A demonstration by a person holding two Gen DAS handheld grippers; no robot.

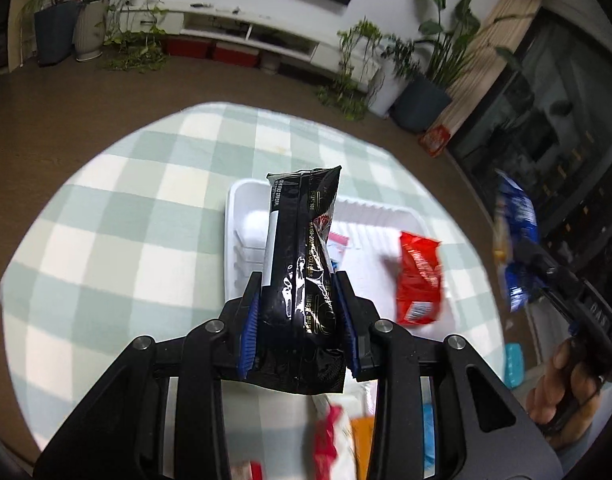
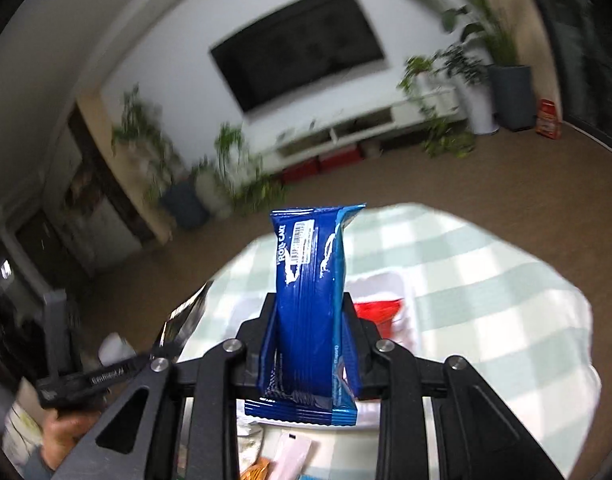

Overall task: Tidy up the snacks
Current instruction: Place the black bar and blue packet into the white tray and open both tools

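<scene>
You're gripping a black packet (image 1: 302, 276) in the left gripper (image 1: 302, 320), a blue packet (image 2: 310, 300) in the right gripper (image 2: 310, 356) — one red packet (image 1: 420, 280) sitting in the white tray (image 1: 242, 216), loose snacks (image 1: 338, 440) still waiting.

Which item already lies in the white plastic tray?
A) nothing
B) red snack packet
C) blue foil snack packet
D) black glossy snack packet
B: the red snack packet lies in the white plastic tray, while the black glossy snack packet is clamped in the left gripper and the blue foil snack packet in the right gripper.

Black linkage claw (image 1: 302, 312) with blue ribbed pads (image 1: 251, 332) and silver screws (image 1: 215, 325).
</scene>
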